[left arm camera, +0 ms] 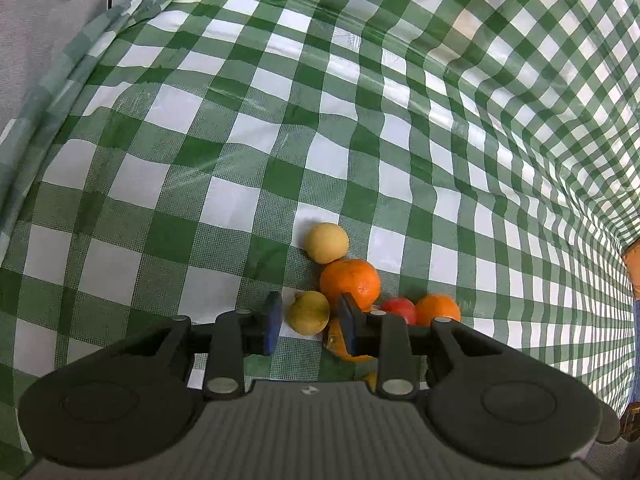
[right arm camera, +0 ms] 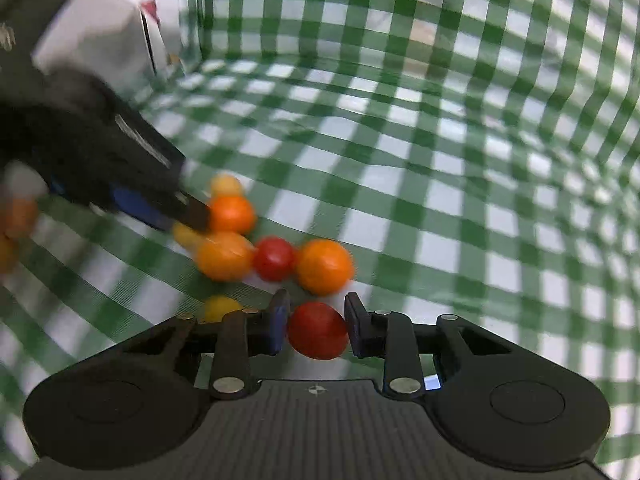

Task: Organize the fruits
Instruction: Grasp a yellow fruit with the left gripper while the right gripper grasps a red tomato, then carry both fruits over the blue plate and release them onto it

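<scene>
A cluster of fruit lies on the green checked cloth (left arm camera: 280,120). In the left wrist view my left gripper (left arm camera: 309,318) is open around a yellow-green fruit (left arm camera: 309,313), with gaps on both sides. A large orange (left arm camera: 350,282), a pale yellow fruit (left arm camera: 327,242), a red fruit (left arm camera: 399,309) and a smaller orange (left arm camera: 438,309) lie just beyond. In the right wrist view my right gripper (right arm camera: 318,328) is open around a red fruit (right arm camera: 318,330). Oranges (right arm camera: 324,266), another red fruit (right arm camera: 274,258) and the left gripper (right arm camera: 120,168) show beyond it, blurred.
The cloth is wrinkled and rises at the back and right. A white box (right arm camera: 100,32) stands at the far left in the right wrist view. More orange fruit (right arm camera: 16,216) sits at that view's left edge. An orange object (left arm camera: 632,268) shows at the left wrist view's right edge.
</scene>
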Motion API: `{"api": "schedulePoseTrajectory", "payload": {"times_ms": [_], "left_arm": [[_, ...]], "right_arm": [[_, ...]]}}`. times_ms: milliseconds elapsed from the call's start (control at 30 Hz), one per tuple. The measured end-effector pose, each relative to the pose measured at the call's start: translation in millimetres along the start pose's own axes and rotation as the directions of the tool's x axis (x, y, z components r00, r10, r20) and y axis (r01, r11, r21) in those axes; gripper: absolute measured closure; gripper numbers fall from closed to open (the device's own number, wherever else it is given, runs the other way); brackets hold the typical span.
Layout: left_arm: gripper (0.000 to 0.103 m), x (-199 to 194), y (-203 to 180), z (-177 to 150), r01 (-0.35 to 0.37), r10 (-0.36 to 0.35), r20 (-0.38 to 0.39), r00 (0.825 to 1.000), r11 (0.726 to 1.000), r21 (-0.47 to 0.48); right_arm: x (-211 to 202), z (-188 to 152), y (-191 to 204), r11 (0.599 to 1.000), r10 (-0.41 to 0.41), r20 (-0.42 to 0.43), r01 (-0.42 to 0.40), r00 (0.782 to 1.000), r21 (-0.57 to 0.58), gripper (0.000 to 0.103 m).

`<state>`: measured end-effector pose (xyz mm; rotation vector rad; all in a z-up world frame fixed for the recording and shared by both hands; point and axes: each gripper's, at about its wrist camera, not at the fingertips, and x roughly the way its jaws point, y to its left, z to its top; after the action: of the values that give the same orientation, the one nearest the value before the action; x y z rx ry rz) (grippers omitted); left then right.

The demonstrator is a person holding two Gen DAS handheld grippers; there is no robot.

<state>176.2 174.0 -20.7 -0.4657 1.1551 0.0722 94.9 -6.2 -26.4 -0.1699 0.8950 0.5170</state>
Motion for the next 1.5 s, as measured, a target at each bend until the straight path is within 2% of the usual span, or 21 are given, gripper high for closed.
{"api": "schedulePoseTrajectory", "payload": {"times_ms": [200,333,600,667,700,867,1000,1200,1500], "left_arm": [[0.069,-5.1,2.9,0.6,0.0,0.0,0.011,1.0,1.0,-0.024],[0.069,1.0,0.6,-3.9,-0.013,0.013,-0.016,1.0,1.0,0.002],[0.069,5.4,-6.8,-4.6,-0.031,0.032,-0.009,0.999,0.998,0.046],[0.078,5.4,-7.7,-4.4,-0.025,0.026,-0.012,1.0,0.998,0.055],[0.078,4.0,-8.9,-4.4,-0.023,0.023,-0.009,1.0,0.998,0.061],[0.078,-10.0,-12.4,-2.1,-0.075,0.07,0.052,0.996,0.992,0.105],[0.078,-4.8,-11.9,-3.6,-0.144,0.139,0.046,0.989,0.98,0.138],[0.077,4.3,-15.3,-9.4,-0.141,0.14,0.017,0.99,0.974,0.177],[0.076,3.3,-13.1,-11.9,-0.148,0.146,0.028,0.989,0.97,0.191]], "right_arm": [[1.8,-1.2,2.4,0.999,0.014,-0.023,-0.014,1.0,0.036,0.071],[5.7,0.0,1.1,0.999,0.009,-0.04,-0.007,0.999,0.039,0.071],[16.0,-6.8,4.8,1.0,0.008,-0.095,-0.006,0.995,0.017,0.071],[15.3,-8.0,5.3,1.0,0.007,-0.096,-0.006,0.995,0.014,0.071],[15.2,-8.1,5.2,1.0,0.007,-0.098,-0.005,0.995,0.015,0.071],[9.8,-4.5,2.5,0.999,0.007,-0.066,-0.005,0.998,0.038,0.071],[13.0,-5.8,1.5,0.999,0.012,-0.084,-0.009,0.996,0.038,0.071],[17.5,-8.5,5.1,1.0,0.004,-0.103,-0.002,0.995,0.015,0.071],[19.9,-7.9,6.8,1.0,0.004,-0.101,-0.003,0.995,0.014,0.071]]}}
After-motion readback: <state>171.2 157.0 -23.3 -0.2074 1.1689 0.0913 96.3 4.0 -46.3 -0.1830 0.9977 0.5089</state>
